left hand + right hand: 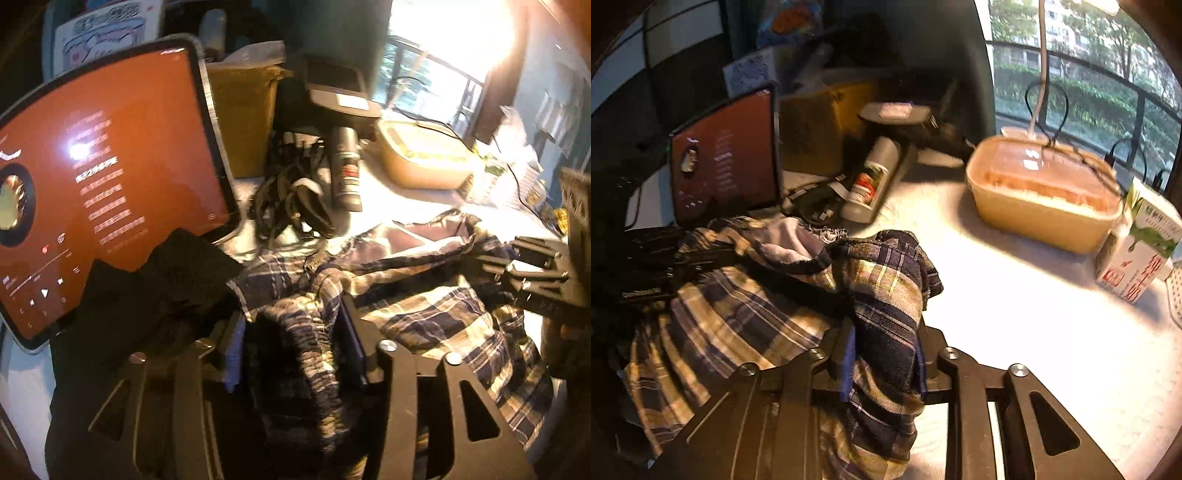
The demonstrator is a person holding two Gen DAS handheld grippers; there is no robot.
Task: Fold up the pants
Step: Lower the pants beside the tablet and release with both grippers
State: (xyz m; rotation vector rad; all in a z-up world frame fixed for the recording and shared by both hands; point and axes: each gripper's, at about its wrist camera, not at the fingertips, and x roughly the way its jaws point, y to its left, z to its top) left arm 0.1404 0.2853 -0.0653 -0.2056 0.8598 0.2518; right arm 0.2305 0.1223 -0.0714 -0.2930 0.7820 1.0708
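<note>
The plaid pants (424,314) lie bunched on the white table, dark blue and cream check with a gathered elastic waistband. My left gripper (295,354) is shut on the waistband, with cloth bunched between its fingers. My right gripper (882,362) is shut on another fold of the pants (746,302), which drape left of it. The right gripper (535,273) also shows at the right edge of the left wrist view, at the far side of the pants. A dark cloth (147,314) lies under the left gripper's left finger.
A tablet with an orange screen (110,177) stands at the left. A spray can (345,170), tangled cables (291,199), a tan lidded box (1045,192) and a milk carton (1137,243) crowd the back. Bare white table (1034,314) lies to the right.
</note>
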